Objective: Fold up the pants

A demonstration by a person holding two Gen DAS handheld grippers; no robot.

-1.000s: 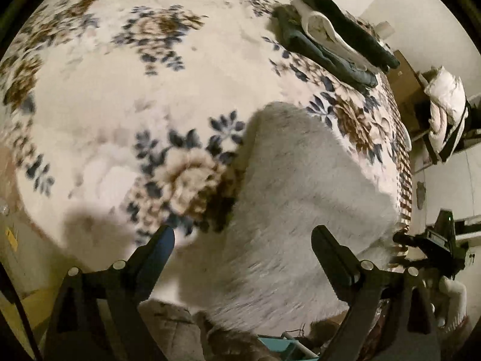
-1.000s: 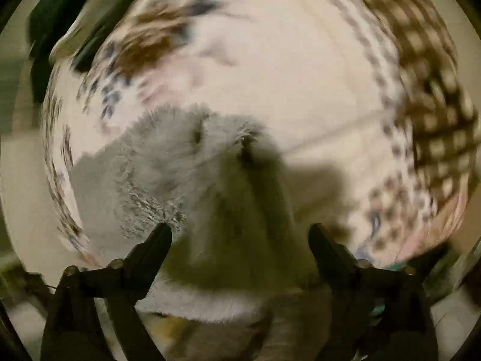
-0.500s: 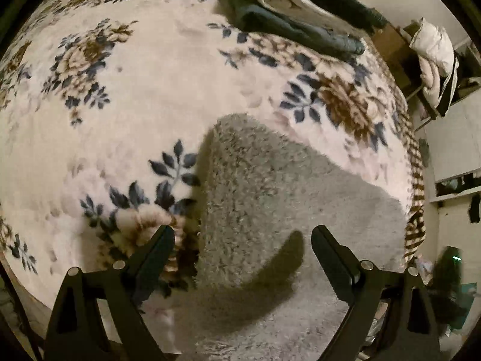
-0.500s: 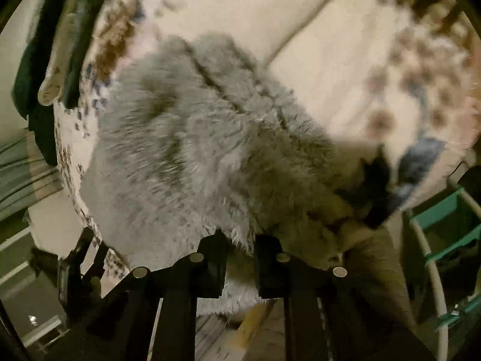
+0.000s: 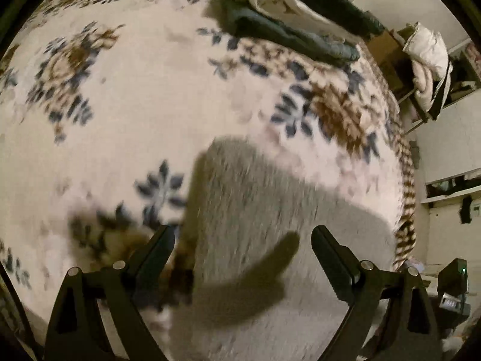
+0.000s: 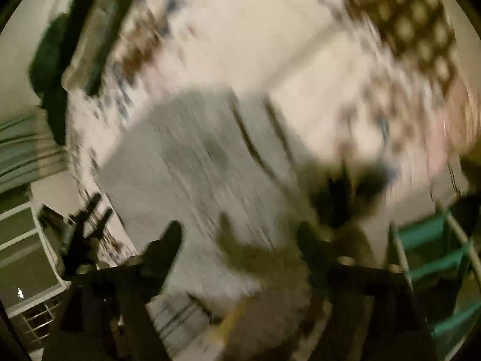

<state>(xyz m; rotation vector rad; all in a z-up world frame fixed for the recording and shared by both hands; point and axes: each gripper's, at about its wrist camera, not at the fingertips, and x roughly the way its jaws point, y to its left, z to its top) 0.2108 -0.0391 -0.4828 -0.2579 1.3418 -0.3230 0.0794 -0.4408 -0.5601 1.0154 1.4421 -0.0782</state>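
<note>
Grey fleece pants lie folded on the floral bed cover, below both spread grippers.

Left wrist view: the fuzzy grey folded pants [image 5: 270, 225] lie straight ahead of and beneath the left gripper [image 5: 243, 240], whose two black fingers stand wide apart and hold nothing; the slab's long axis runs from lower left towards the right, across the cream floral blanket [image 5: 135, 90], with a stack of dark and white folded clothes [image 5: 294, 21] well apart at the far edge. Right wrist view, heavily blurred: the same pants [image 6: 192, 180] fill the middle, ahead and slightly left of the right gripper [image 6: 239, 240], fingers likewise parted and empty. Both grippers seem about equally near. The pile looks thick, soft, compact, edges roughly squared.
</note>
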